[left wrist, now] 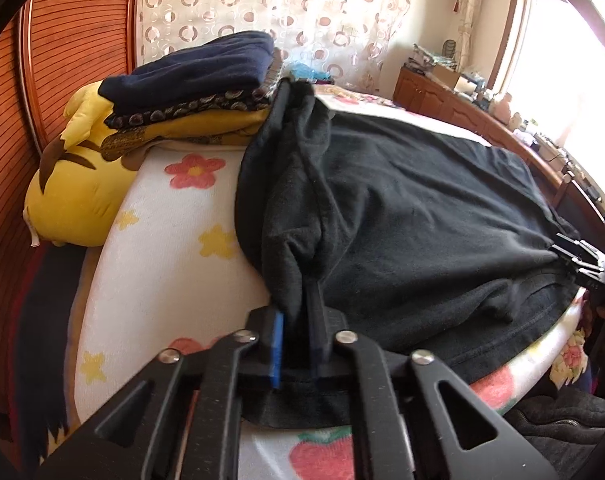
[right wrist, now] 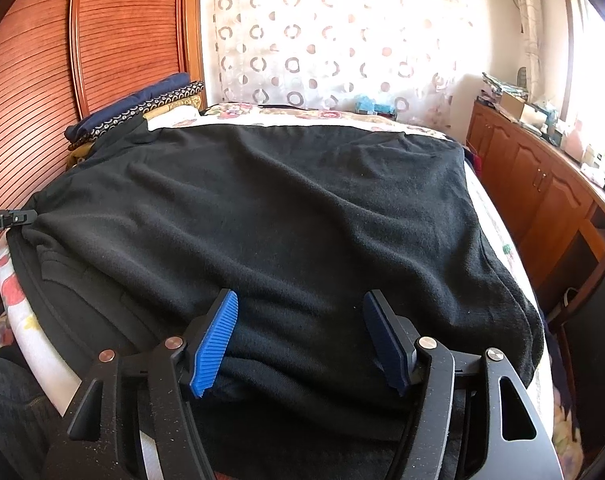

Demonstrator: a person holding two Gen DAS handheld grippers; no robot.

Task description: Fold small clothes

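Observation:
A large black fleece garment (left wrist: 422, 208) lies spread over the floral bedsheet (left wrist: 170, 248). My left gripper (left wrist: 298, 304) is shut on a bunched fold at the garment's left edge, and the cloth hides its fingertips. In the right wrist view the same garment (right wrist: 286, 208) covers most of the bed. My right gripper (right wrist: 301, 296) stands open over its near edge, with the blue pads (right wrist: 218, 332) wide apart and cloth lying between them without being pressed. The right gripper (left wrist: 582, 260) also shows at the garment's far right edge in the left wrist view.
A stack of folded clothes (left wrist: 194, 80) and a yellow plush toy (left wrist: 74, 200) sit by the wooden headboard (right wrist: 130, 40). A wooden cabinet (right wrist: 542, 188) with clutter on top runs along the bed's right side, under a bright window. A patterned curtain (right wrist: 334, 40) hangs behind the bed.

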